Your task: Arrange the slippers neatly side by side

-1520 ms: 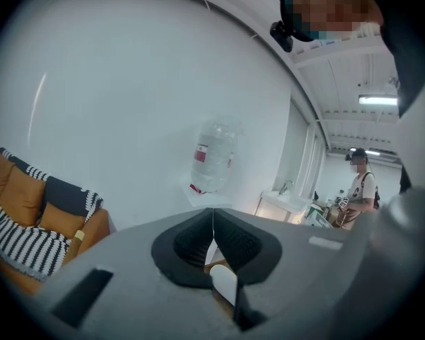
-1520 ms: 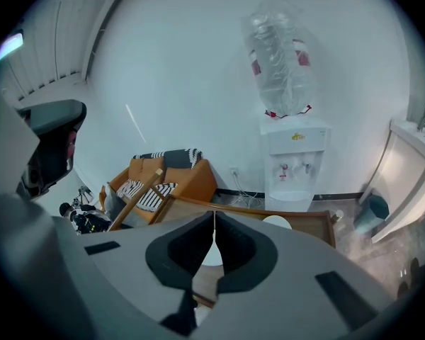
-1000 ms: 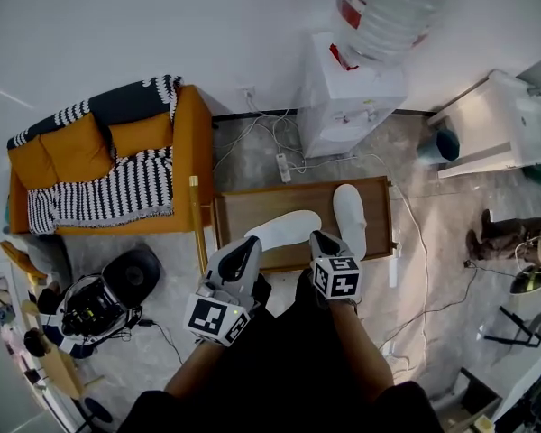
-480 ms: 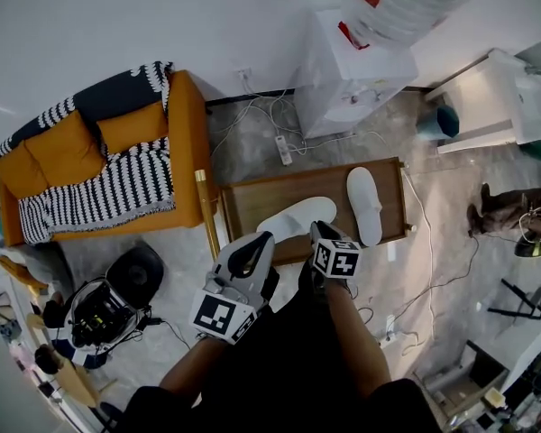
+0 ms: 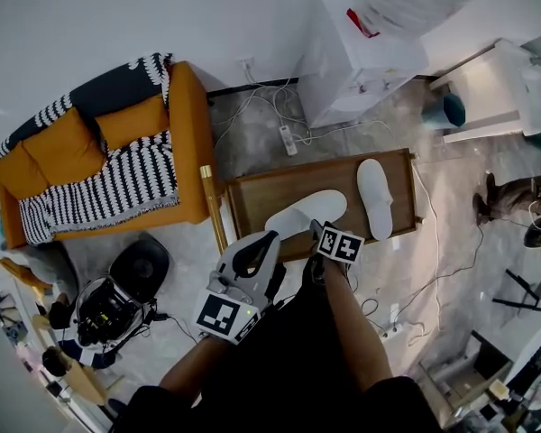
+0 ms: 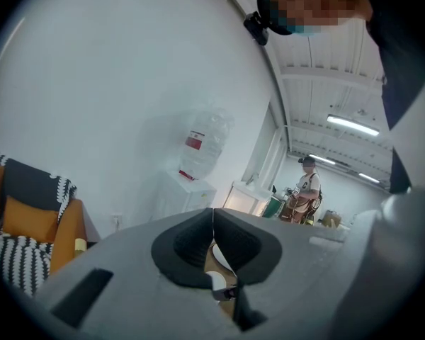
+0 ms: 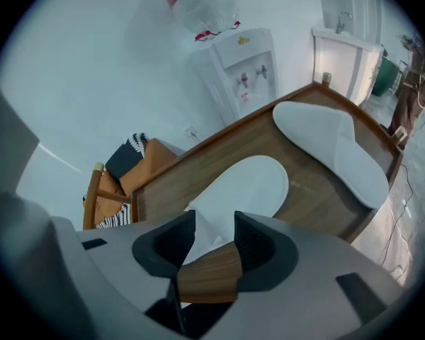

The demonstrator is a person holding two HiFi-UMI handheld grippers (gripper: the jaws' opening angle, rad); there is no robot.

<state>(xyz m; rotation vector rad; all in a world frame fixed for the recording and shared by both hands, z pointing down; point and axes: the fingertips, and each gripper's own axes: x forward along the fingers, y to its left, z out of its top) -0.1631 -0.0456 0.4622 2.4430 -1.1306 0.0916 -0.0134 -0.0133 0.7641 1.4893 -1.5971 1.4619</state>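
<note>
**Jaws newly open, nothing pinched yet**

The right gripper (image 5: 317, 231) has come down to the near edge of the brown wooden low table (image 5: 252, 197). Its jaws have just been opening and now stand wide apart. The heel of the slanted white fabric slipper (image 5: 305, 213) shows in the gap, but neither pad presses on it, so nothing is grasped. The left gripper (image 5: 260, 246) hangs off the table's near-left corner, its jaws closed together on nothing.

Both slippers lie on the table as they did a second ago. The slanted one sits left of the table's middle, its toe aimed toward the far right. The straight white fabric slipper (image 5: 374, 197) lies at the table's right end, running front to back, apart from its mate.

The pair is therefore still askew. The opening looks like readiness for a pinch on the heel. After that, the slanted slipper would need swinging parallel to the straight one and drawing in beside it.
</note>
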